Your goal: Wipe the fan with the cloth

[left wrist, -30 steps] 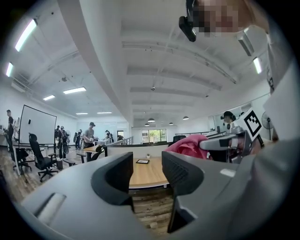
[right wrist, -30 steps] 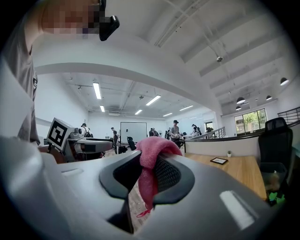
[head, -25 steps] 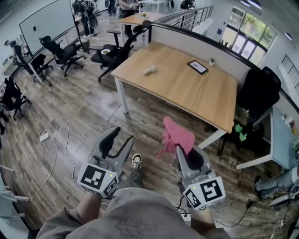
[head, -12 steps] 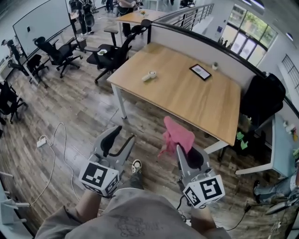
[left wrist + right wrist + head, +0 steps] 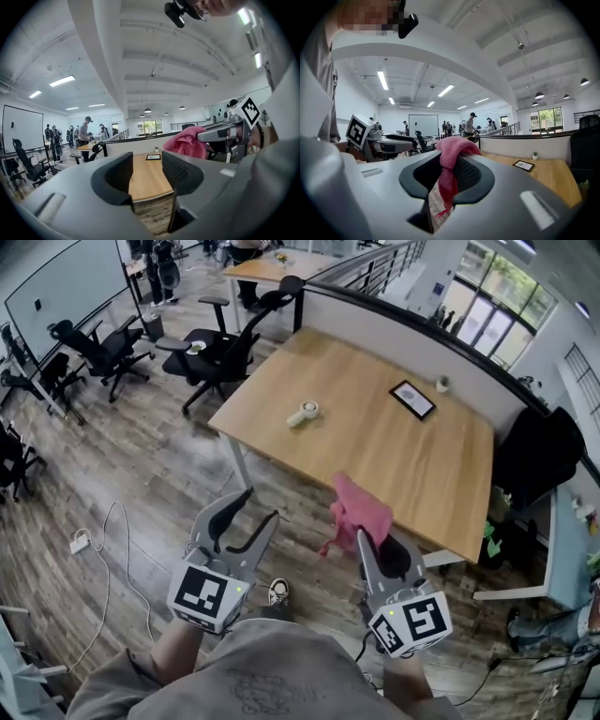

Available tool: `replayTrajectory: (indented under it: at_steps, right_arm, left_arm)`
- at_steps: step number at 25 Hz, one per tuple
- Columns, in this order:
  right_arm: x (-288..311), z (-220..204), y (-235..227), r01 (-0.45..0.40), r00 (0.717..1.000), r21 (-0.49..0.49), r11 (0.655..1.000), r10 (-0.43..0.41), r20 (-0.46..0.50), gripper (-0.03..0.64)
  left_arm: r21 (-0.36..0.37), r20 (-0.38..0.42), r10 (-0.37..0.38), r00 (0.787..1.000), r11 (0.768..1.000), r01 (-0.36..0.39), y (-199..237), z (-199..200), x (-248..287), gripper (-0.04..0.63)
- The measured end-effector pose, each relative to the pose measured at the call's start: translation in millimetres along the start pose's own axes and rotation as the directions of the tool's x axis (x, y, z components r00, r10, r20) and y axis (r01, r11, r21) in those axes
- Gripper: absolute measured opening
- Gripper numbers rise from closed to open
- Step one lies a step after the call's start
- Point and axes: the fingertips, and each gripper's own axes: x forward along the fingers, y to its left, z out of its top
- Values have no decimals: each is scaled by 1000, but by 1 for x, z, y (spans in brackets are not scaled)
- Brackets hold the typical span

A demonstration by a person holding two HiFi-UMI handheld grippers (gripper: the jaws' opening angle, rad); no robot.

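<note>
A small white fan [image 5: 303, 413] lies on the wooden table [image 5: 375, 446], toward its left half, well ahead of both grippers. A pink cloth [image 5: 361, 512] hangs bunched from my right gripper [image 5: 382, 546], whose jaws are shut on it; in the right gripper view the cloth [image 5: 450, 152] drapes over and down between the jaws of that gripper [image 5: 447, 173]. My left gripper [image 5: 255, 512] is held beside it, short of the table's near edge. It stands open and holds nothing, and the table [image 5: 145, 180] shows through the gap of the left gripper [image 5: 147, 173].
A dark tablet [image 5: 412, 398] and a small pot [image 5: 442, 383] sit at the table's far side, against a low partition [image 5: 394, 329]. Black office chairs [image 5: 220, 338] stand to the left. A cable and power strip [image 5: 80, 542] lie on the wood floor. People stand far back.
Both grippers have moved forward together toward the table, which now lies nearer in the head view. The pink cloth stays in the right gripper; the left stays open.
</note>
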Motion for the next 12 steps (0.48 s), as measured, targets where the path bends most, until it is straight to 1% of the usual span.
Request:
replayTrajectory:
  at_steps: [4, 7, 9, 12]
  right_arm:
    - [44, 9, -17, 29, 1000, 1, 1000, -29, 1, 77]
    - [75, 11, -21, 38, 999, -1, 999, -38, 1, 77]
    - [95, 10, -22, 31, 999, -6, 999, -31, -5, 77]
    - [115, 9, -25, 19, 1000, -9, 1000, -19, -14, 77]
  left_arm:
    - [33, 1, -4, 1000, 999, 4, 37, 3, 30, 195]
    - [21, -12, -2, 1000, 1000, 3, 62, -2, 46, 195]
    - [38, -5, -3, 1000, 999, 3, 80, -6, 56, 195]
    - [7, -6, -6, 1000, 1000, 6, 95, -12, 69, 195]
